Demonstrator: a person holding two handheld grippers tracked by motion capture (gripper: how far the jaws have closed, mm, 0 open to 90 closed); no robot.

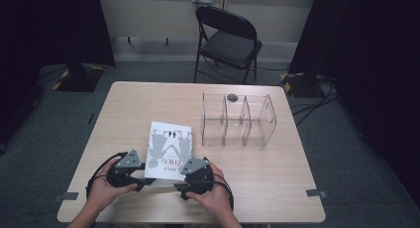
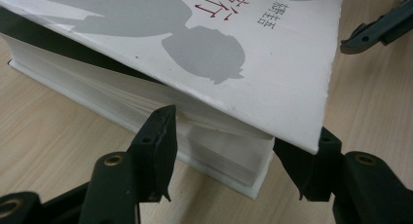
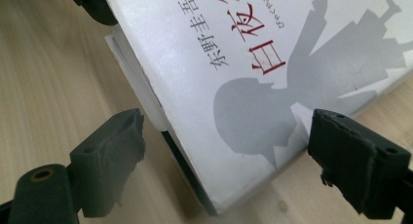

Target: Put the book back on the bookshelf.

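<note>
While the white book (image 1: 168,149) lies near the front edge of my pale wooden tabletop (image 1: 257,178), left tongs (image 1: 142,181) grip its corner, right tongs (image 1: 179,187) gape around it, a folding chair (image 1: 229,39) beyond.

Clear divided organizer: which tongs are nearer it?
Right. The right tongs are at the white book's near right corner, toward the organizer; the left tongs are at its near left corner, farther away.

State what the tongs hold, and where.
Right tongs: nothing, open astride a book corner. Left tongs straddle another corner, one jaw against the pages; grip cannot be told.
</note>
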